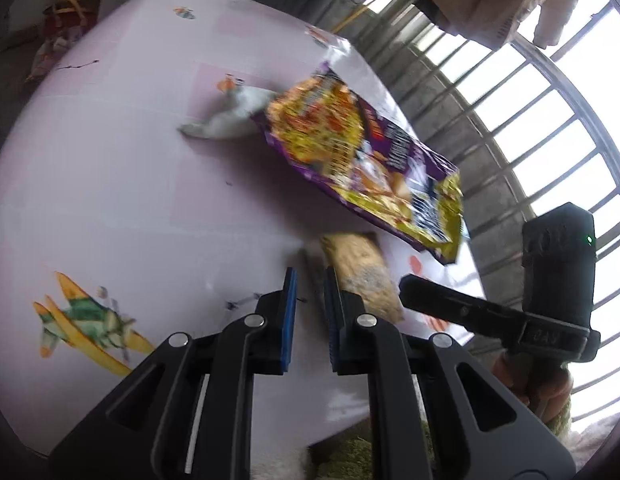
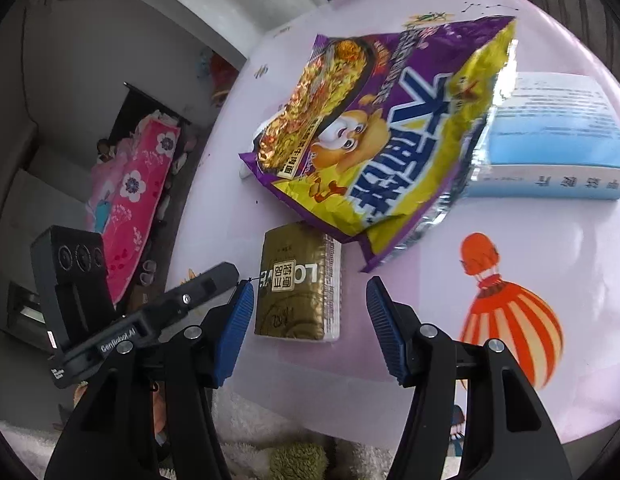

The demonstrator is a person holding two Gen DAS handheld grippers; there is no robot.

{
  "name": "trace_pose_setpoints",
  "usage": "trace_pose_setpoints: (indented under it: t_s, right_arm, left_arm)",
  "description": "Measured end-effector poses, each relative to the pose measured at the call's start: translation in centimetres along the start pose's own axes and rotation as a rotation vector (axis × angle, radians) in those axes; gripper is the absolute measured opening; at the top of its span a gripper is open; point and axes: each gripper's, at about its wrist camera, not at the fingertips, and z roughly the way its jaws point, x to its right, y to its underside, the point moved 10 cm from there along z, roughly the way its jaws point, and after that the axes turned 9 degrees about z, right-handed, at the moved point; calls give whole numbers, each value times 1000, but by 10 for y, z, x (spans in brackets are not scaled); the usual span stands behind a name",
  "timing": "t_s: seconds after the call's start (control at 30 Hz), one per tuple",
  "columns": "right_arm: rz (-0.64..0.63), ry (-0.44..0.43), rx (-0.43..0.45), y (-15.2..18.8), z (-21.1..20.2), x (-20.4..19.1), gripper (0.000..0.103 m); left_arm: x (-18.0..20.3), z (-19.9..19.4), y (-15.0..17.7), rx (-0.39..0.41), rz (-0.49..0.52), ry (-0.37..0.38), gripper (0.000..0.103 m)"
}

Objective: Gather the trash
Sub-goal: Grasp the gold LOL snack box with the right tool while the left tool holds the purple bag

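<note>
One crinkled purple-and-yellow snack bag (image 2: pixel 374 136), one gold packet (image 2: pixel 296 282), one blue-white box (image 2: pixel 550 136) lie on the worktop (image 2: pixel 550 240). Right gripper (image 2: pixel 310 304) gapes; left gripper (image 1: pixel 310 300) narrowly parted, both empty.

Open right gripper (image 2: pixel 310 312) above gold packet (image 2: pixel 298 280), purple noodle bag (image 2: pixel 374 136) beyond.

Noodle bag (image 2: pixel 374 140) overlaps gold packet (image 2: pixel 298 284); near cloth (image 2: pixel 410 248) bare.

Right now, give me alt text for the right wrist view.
The open right gripper hovers over a gold tissue pack on a pink printed tablecloth. Beyond it lies a purple-yellow noodle wrapper, overlapping a blue-white box.
</note>
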Motion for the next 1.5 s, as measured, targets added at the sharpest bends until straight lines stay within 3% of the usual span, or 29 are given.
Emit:
trace_pose_setpoints:
  t_s: [0.17, 0.33, 0.53, 0.6, 0.87, 1.03, 1.2, 1.3, 1.37, 1.5]
  right_arm:
    - [-72, 77, 8, 2, 8, -10, 66]
    - [-175, 163, 7, 8, 22, -21, 68]
    - [-243, 218, 0, 12, 30, -23, 67]
    - [-254, 234, 4, 12, 28, -20, 58]
    - [-182, 173, -37, 18, 8, -1, 52]
    - [-85, 174, -32, 25, -26, 34, 51]
    - [29, 219, 53, 25, -81, 79, 51]
    - [87, 238, 176, 7, -128, 100, 51]
    - [89, 233, 244, -12, -146, 100, 51]
    - [46, 190, 327, -52, -155, 84, 51]
  left_arm:
    - [-12, 0, -4, 6, -11, -35, 11]
    - [-15, 1, -3, -1, 3, -60, 11]
    - [-20, 7, 1, -17, 2, -77, 11]
    - [-20, 8, 2, -20, 1, -78, 11]
    - [-7, 8, -4, -15, 31, -72, 11]
    - [7, 15, -10, -22, 47, -43, 11]
    - [21, 22, -16, -17, 53, -7, 11]
    - [29, 24, -20, -17, 30, 48, 13]
    - [32, 24, -20, -16, 6, 86, 26]
    - [40, 26, -22, -18, -79, 196, 36]
